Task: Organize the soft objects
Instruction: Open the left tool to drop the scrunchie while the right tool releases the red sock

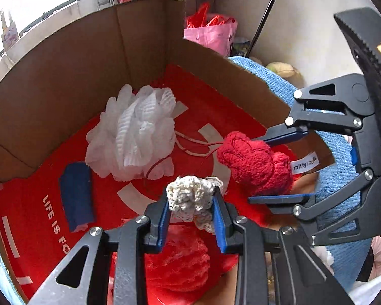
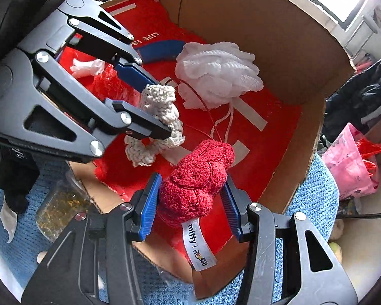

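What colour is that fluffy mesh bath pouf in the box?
White mesh bath pouf; clearest in the right wrist view.

Left gripper (image 1: 191, 222): black linkage arms with triangular cut-outs behind the fingers, round silver screw heads at each pivot. Fingers (image 1: 163, 225) carry blue ribbed pads on their inner faces.

Right gripper (image 2: 190, 204): same build, black links, silver pivot screws, blue ribbed pads on fingers (image 2: 149, 203). Behind its fingers, a black toothed curved housing with a small orange patch.
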